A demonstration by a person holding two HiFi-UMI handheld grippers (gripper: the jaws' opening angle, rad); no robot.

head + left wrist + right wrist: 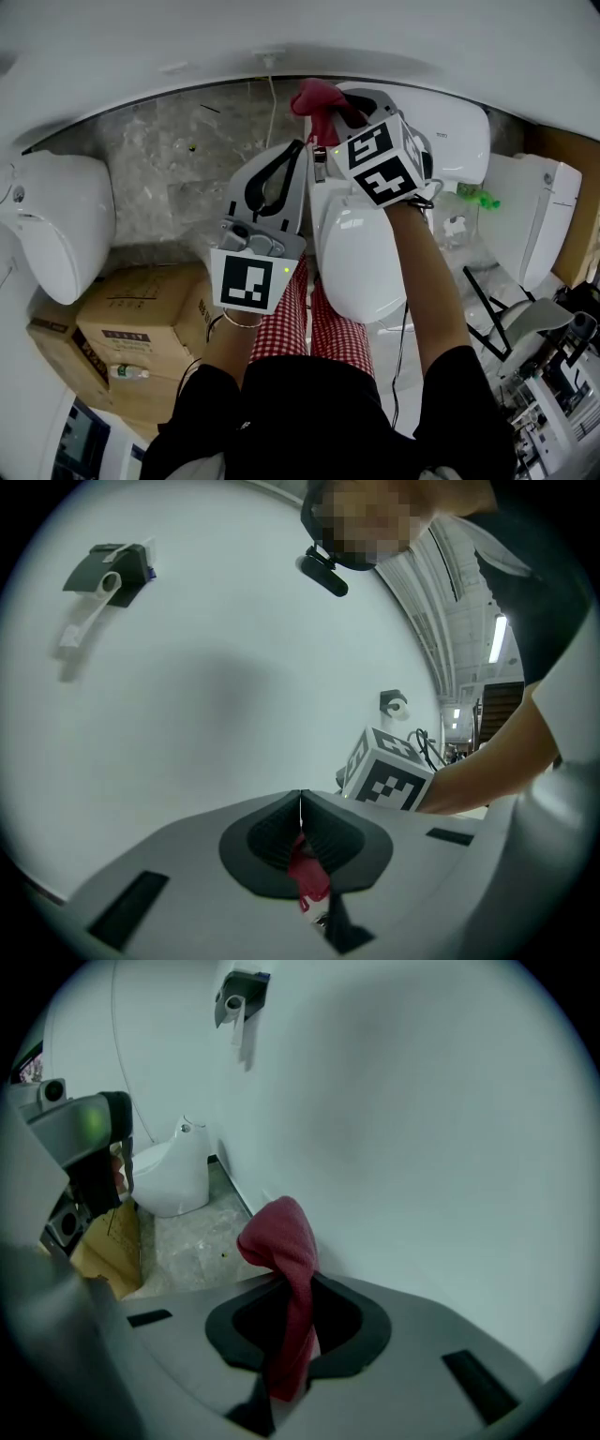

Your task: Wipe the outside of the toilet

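Observation:
The white toilet (361,258) stands below me, its tank (455,141) against the wall. My right gripper (328,122) hovers above the tank's left end, shut on a red cloth (317,97). In the right gripper view the cloth (283,1241) bunches above the jaws and hangs down between them at the right gripper (295,1283). My left gripper (298,148) is held up just left of the toilet, pointing at the wall. Its jaws meet at the left gripper (300,803) tips; a small red scrap (306,876) shows low in the gap, and I cannot tell what it is.
A second toilet (56,225) sits at the left by cardboard boxes (141,328), a third (534,216) at the right. Green-capped items (476,198) lie between the toilets. A wall-mounted holder (240,994) hangs high up. The floor (187,159) is grey stone.

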